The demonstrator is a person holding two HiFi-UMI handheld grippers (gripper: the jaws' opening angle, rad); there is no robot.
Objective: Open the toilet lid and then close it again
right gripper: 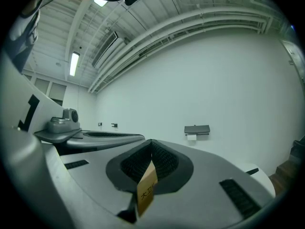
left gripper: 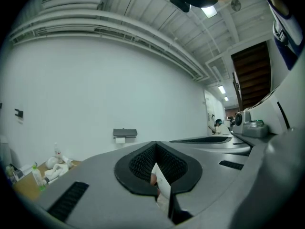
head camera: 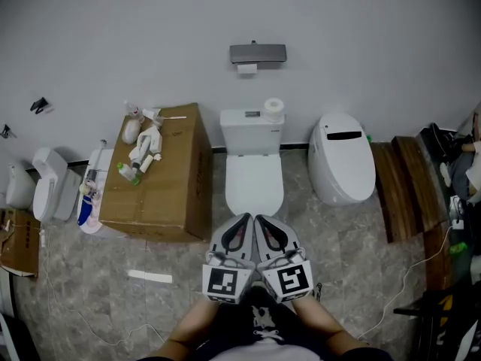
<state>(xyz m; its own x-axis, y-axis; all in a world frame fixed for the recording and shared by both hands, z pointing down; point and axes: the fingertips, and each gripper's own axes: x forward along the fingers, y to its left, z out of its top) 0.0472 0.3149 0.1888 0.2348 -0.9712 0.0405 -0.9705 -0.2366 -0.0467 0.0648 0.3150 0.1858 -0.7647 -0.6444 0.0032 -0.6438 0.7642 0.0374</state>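
Far left against the wall stand two small white fixtures (head camera: 46,186), and next to them a cardboard box (head camera: 169,190) with bottles and a doll (head camera: 143,150) lying on top. In the middle is the toilet (head camera: 252,130), its lid (head camera: 254,179) down flat over the bowl, a roll of paper (head camera: 274,106) on the tank and a paper holder (head camera: 258,53) on the wall above. Just in front of the lid's front edge the left gripper (head camera: 243,221) and the right gripper (head camera: 262,221) are held side by side, tips nearly meeting (whether they touch the lid cannot be told). Both have their jaws pressed together with nothing between them. To the right sits a second, rounder toilet (head camera: 342,160), then wooden benches (head camera: 409,190) by the right edge
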